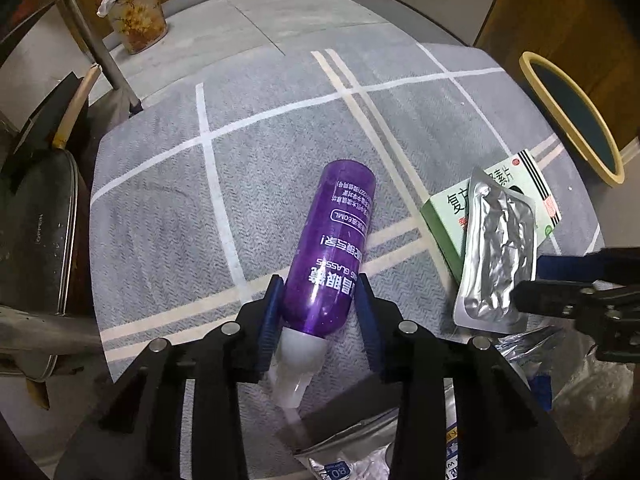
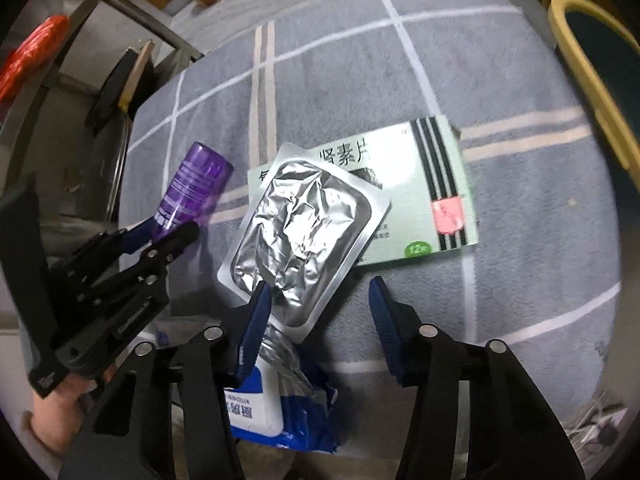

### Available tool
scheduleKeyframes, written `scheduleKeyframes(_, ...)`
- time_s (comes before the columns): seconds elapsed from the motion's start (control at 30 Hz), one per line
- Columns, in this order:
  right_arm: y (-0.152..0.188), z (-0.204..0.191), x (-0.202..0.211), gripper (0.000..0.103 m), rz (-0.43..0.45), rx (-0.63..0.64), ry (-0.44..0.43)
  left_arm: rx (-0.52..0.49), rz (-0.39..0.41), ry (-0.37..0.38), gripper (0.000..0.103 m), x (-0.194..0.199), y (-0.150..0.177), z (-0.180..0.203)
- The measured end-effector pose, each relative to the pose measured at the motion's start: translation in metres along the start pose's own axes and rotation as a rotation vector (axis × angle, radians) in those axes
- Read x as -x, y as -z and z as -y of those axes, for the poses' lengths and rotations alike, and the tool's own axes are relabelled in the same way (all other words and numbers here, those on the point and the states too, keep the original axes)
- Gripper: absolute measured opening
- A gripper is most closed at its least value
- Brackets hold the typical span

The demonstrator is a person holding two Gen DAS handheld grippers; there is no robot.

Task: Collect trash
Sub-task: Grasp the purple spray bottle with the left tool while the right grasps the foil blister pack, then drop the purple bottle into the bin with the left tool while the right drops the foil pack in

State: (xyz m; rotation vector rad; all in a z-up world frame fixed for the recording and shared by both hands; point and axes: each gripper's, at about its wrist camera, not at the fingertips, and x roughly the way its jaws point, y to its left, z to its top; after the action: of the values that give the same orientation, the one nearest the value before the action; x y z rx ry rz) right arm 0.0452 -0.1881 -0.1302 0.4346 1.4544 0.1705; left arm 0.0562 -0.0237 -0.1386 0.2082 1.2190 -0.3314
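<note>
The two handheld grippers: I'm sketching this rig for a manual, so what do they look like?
Both are alike. The left gripper and the right gripper have matte black angular linkage arms joined by round silver pivot pins. Their jaws end in dark blue ribbed pads. Seen from the right wrist view, the left gripper's black body carries small white lettering, too blurred to read. No cables or sleeves show.

"GLASSES" and "60ML" are printed in white on the purple bottle (image 1: 334,248). "12" is shown in a green oval on the green medicine box (image 2: 424,192). "80" is printed on a silver packet (image 1: 340,468).
</note>
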Motion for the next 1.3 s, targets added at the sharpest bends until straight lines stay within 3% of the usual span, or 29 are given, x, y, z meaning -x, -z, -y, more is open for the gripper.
scheduleKeyframes(0.1,-0.003,0.004,-0.007,0.046,-0.022,-0.037,-0.051,-0.006,0.003,-0.001,0.036,0.001,0.001,-0.001)
scheduleKeyframes(0.17,-0.003,0.005,-0.007,0.034,-0.023,-0.050,-0.079,-0.012,0.005,-0.004,0.036,0.002,0.001,-0.001)
scheduleKeyframes(0.3,-0.003,0.003,0.004,0.027,0.005,-0.039,-0.085,-0.005,0.016,0.004,0.036,0.005,-0.001,-0.003)
scheduleKeyframes(0.33,-0.002,0.003,0.008,0.017,0.011,-0.039,-0.099,-0.004,0.019,0.005,0.036,0.006,-0.001,-0.004)
scheduleKeyframes(0.43,-0.002,-0.002,0.021,0.011,0.039,-0.006,-0.107,0.005,0.028,0.011,0.036,0.009,-0.003,-0.005)
scheduleKeyframes(0.83,-0.008,-0.012,0.080,0.009,0.214,0.112,-0.061,0.080,0.124,0.026,0.034,0.033,-0.009,-0.014)
scheduleKeyframes(1.03,-0.016,-0.011,0.119,0.009,0.341,0.179,0.033,0.080,0.158,0.022,0.033,0.043,-0.012,-0.010)
scheduleKeyframes(1.3,-0.034,0.021,0.162,0.009,0.450,0.194,0.164,0.028,0.257,0.044,0.032,0.069,-0.023,0.013)
